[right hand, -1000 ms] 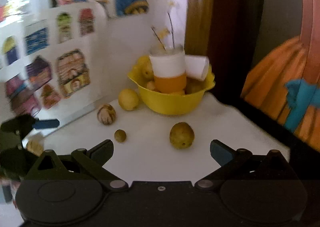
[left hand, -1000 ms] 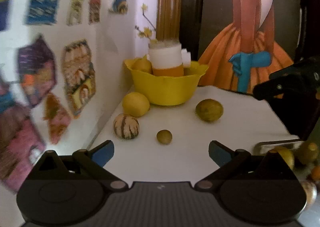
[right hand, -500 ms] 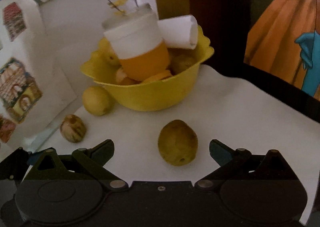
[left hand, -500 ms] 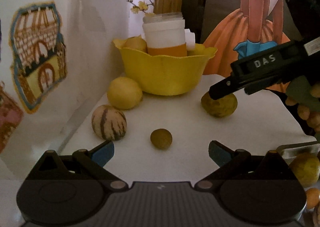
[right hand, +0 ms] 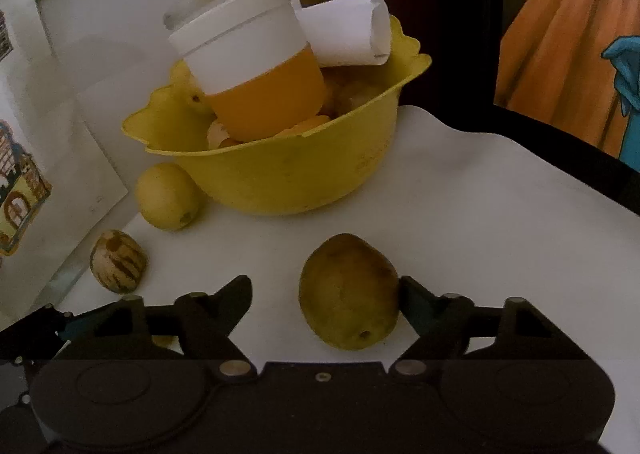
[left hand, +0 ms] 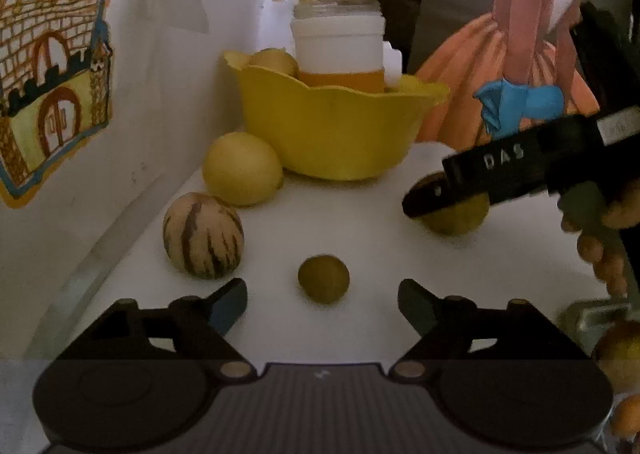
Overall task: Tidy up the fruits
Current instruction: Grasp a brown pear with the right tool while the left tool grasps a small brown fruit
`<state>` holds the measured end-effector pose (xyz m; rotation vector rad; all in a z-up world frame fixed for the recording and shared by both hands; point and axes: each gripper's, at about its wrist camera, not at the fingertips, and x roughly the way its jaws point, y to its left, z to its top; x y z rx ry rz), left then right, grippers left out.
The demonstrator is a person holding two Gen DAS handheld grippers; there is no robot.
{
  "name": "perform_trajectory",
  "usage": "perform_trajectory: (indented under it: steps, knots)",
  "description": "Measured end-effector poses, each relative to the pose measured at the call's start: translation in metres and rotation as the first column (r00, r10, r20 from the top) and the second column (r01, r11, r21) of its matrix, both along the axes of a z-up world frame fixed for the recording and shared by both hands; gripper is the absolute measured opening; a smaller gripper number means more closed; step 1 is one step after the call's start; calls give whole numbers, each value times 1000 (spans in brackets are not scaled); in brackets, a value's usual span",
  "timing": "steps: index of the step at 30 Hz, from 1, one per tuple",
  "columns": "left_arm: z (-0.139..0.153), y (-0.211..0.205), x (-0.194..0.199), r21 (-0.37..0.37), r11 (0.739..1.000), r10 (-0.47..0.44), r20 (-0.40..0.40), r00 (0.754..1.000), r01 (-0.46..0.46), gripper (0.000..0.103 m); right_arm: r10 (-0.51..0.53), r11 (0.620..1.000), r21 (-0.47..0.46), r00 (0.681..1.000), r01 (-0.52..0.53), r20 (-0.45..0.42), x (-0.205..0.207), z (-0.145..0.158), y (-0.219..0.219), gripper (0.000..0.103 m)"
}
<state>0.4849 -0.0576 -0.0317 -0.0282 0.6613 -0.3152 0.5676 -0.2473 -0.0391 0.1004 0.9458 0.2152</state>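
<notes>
Jaws closing on both grippers, neither gripping yet — right gripper (right hand: 324, 300) brackets the pear (right hand: 349, 291), one pad touching; left gripper (left hand: 322, 300) nears the lime (left hand: 323, 279). I'd fear the pear rolling off the surface (right hand: 460, 214).

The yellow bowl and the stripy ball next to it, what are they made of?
The yellow bowl looks like plastic: one even colour, thin wavy rim, dull sheen with faint raised lettering on its side. The stripy ball looks like a real fruit, maybe a small melon: matte cream skin with uneven dark streaks. It could be a fake one; the pictures cannot settle that.
</notes>
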Motion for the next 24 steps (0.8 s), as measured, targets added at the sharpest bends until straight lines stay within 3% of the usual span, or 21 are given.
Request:
perform_trajectory:
  steps: [9,18,24]
  knots:
    - [0,-7,6,22,1000,5,8,1000,-5,63,-2,999,40,1000,3,-21,2,-8,-2,59]
    - [-1,-18,3,61,998,-17,16,1000,16,32,28,999,44,999,-27,-17,2,-9,4,55]
    - [-1,-12,1,35,999,9,12,1000,-10,30,47,996,76,999,-44,-27,-1,-9,5,55]
